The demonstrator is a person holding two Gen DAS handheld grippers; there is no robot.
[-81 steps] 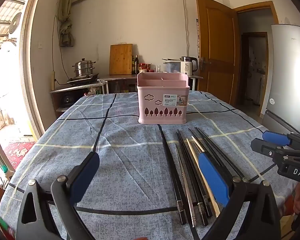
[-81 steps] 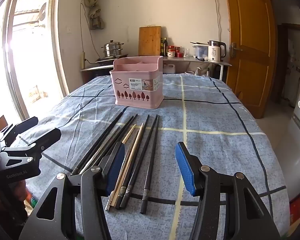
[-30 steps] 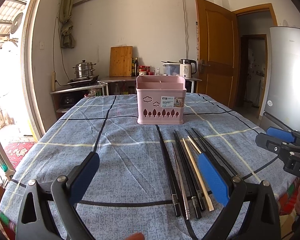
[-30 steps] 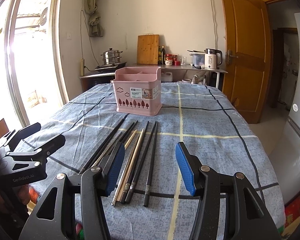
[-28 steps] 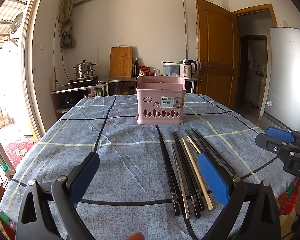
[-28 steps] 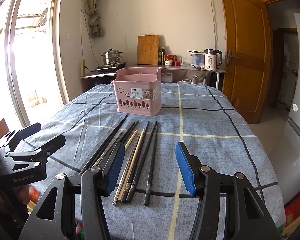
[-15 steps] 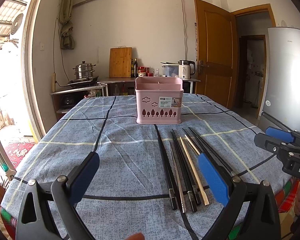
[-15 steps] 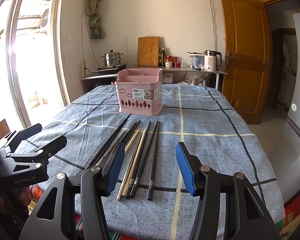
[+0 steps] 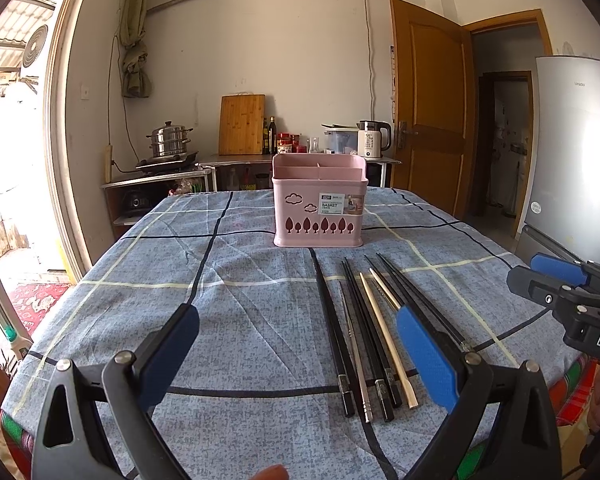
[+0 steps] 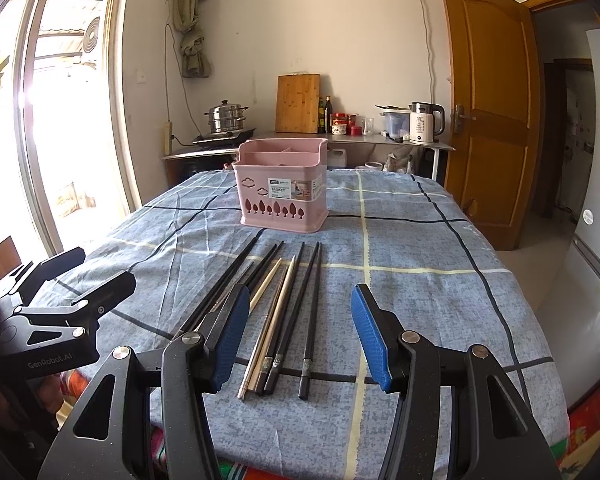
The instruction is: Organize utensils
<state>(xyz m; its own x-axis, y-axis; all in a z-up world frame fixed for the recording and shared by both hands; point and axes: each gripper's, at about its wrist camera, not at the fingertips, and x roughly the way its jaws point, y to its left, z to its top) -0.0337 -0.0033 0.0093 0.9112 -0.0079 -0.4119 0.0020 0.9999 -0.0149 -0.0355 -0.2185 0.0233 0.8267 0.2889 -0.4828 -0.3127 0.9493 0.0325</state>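
Several chopsticks [image 9: 364, 332], black, metal and pale wood, lie side by side on the blue checked tablecloth; they also show in the right wrist view [image 10: 284, 312]. A pink divided utensil basket [image 9: 319, 200] stands upright beyond them, also seen in the right wrist view [image 10: 282, 192]. My left gripper [image 9: 296, 340] is open and empty, held above the near table edge, left of the chopsticks. My right gripper [image 10: 296, 326] is open and empty, above the chopsticks' near ends.
The table's near edge [image 10: 340, 456] lies just below both grippers. A fridge [image 9: 572, 152] stands to the right. A counter [image 9: 236, 160] with a steel pot, a cutting board and a kettle runs along the back wall, beside a wooden door [image 10: 488, 112].
Both grippers have drawn back from the table and risen slightly, so the basket and chopsticks look farther away. Both stay open and empty.
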